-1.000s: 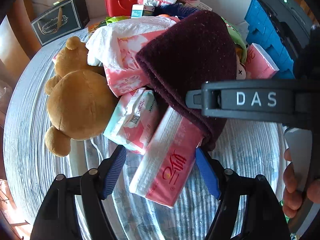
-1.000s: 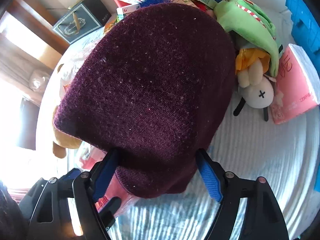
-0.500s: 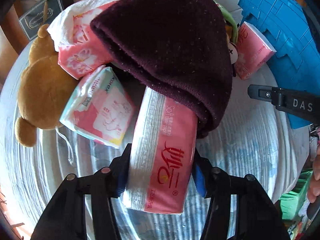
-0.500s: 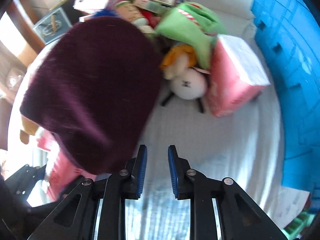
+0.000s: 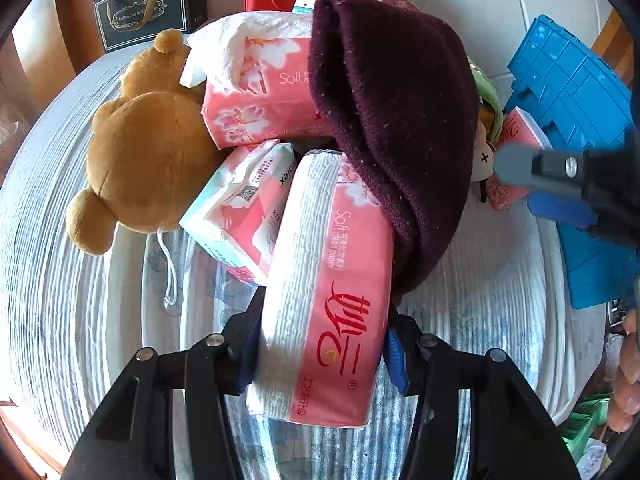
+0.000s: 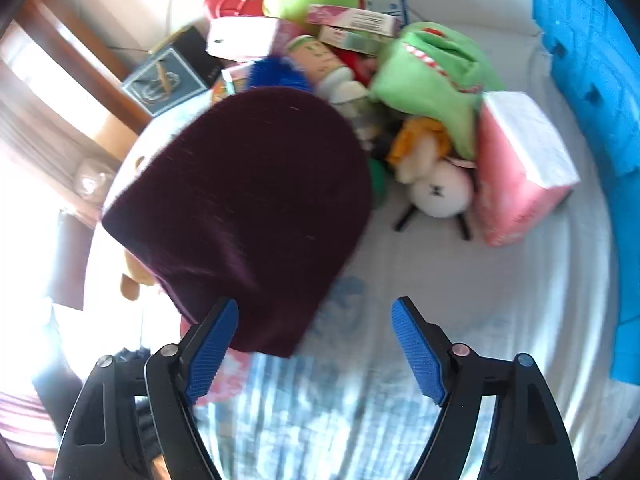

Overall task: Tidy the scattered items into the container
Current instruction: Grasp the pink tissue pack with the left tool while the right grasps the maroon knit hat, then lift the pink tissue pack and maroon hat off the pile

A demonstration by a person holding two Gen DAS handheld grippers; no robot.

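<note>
The left gripper has closed its jaws onto the pink tissue pack, now clamped at its near end, its far end tucked under the maroon beanie at twelve o'clock. The right gripper has just sprung apart, empty, the beanie at its ten o'clock; I'd say the pack goes next to the blue crate at two o'clock

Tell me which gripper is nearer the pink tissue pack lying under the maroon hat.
Left. The left gripper has closed its jaws on the pink tissue pack. The right gripper has just opened with nothing between its pads, off beside the maroon hat.
</note>
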